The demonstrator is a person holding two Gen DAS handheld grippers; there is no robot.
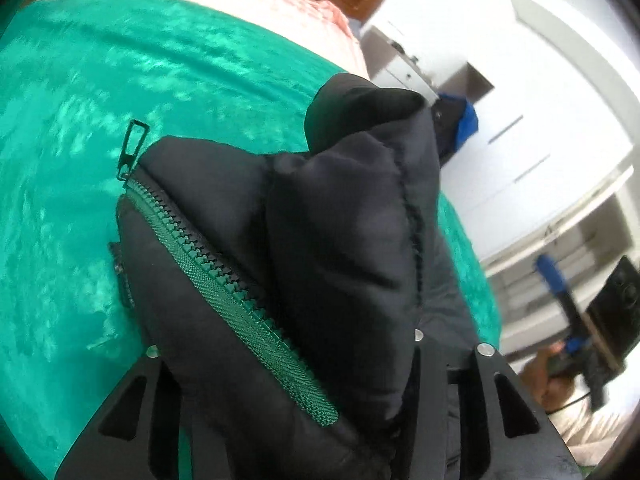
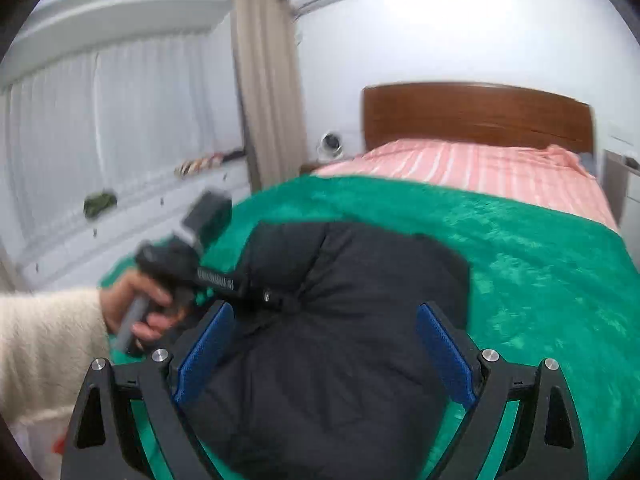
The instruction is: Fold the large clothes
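From the left wrist, the left gripper has its jaws clamped on a puffy bunch of the black jacket; keep that bite firm. From the right wrist, the right gripper stands wide, jacket between the jaws on the green blanket, ungripped; it should close low.

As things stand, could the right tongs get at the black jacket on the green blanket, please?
Probably yes. The right tongs are open, and the black jacket already bulges between the blue pads, with nothing in between. The left tongs grip its left side, clear of that path.
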